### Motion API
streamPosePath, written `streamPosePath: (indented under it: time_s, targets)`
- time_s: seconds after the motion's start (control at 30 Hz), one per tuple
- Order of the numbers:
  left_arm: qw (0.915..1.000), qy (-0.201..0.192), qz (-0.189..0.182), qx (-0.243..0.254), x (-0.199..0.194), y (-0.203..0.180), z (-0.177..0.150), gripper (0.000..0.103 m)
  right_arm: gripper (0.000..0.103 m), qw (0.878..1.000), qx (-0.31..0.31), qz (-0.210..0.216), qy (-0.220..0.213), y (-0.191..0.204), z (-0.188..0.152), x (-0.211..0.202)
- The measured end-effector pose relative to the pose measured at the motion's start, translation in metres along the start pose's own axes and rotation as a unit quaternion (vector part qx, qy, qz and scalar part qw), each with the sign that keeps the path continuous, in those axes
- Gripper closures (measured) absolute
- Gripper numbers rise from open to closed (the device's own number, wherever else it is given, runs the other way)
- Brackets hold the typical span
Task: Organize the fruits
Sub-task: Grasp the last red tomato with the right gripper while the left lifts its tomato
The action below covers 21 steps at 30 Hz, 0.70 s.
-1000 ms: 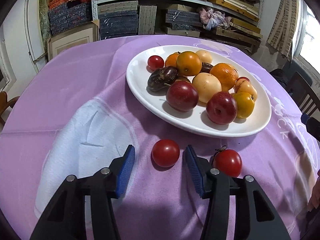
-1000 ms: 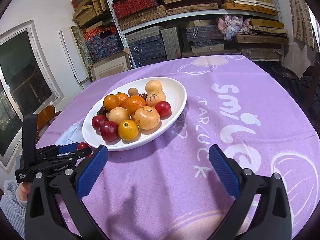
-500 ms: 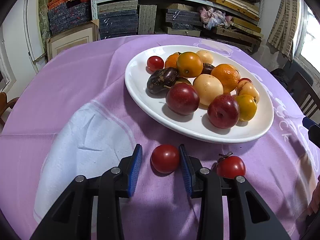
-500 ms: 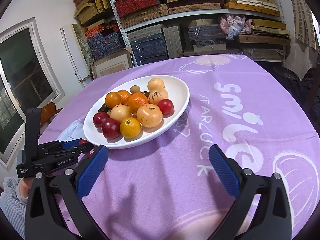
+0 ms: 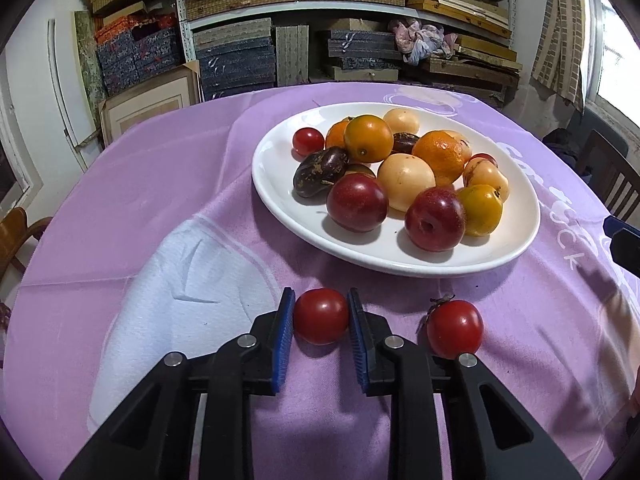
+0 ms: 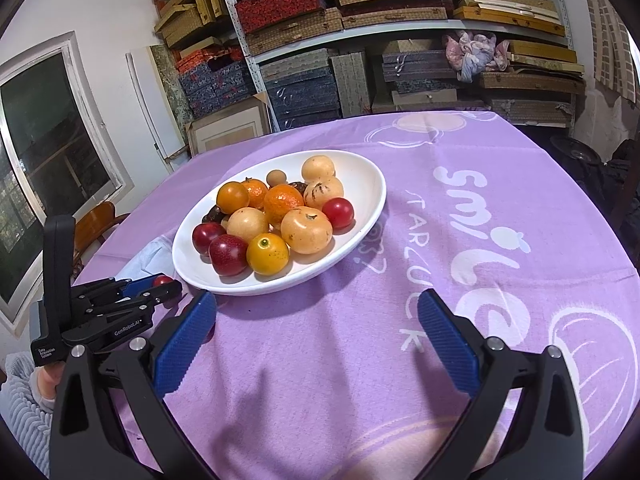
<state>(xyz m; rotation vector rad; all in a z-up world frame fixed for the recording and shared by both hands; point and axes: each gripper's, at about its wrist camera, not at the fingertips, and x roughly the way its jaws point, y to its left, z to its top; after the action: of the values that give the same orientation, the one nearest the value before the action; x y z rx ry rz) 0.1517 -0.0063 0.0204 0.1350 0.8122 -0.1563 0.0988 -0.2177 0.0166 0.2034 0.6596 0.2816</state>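
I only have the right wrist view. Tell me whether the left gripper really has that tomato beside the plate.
Observer: In the left wrist view, the left gripper has both blue pads against the sides of the red tomato, which rests on the purple cloth.
Operator: Report any other loose fruit near it.
Observer: A second tomato, with its stem on, lies on the cloth to the right of the gripped one, outside the gripper's right finger.
Operator: Give me the plate's position from there.
Observer: The near rim of the white plate lies just beyond the fingertips and touches neither tomato.
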Motion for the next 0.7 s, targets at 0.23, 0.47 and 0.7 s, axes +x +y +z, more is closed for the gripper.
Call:
streamPosePath:
  time_s: [0.23,0.47,0.7]
  targets:
    - [0.999,-0.031,0.033,-0.002,-0.023,0.004,-0.003,0.077,0.004,1.0,-0.021,0.005,0.008,0.011,-0.004,0.002]
    - [0.9973,-0.052,0.044,-0.025,-0.044,0.018,-0.006,0.077,0.004,0.998,-0.06,0.012,0.032,0.042,-0.005,0.007]
    - [0.9966,-0.051,0.034,-0.055,-0.048,0.038,-0.006,0.077,0.028,0.984,-0.151,0.01,0.095,0.099,-0.017,0.035]
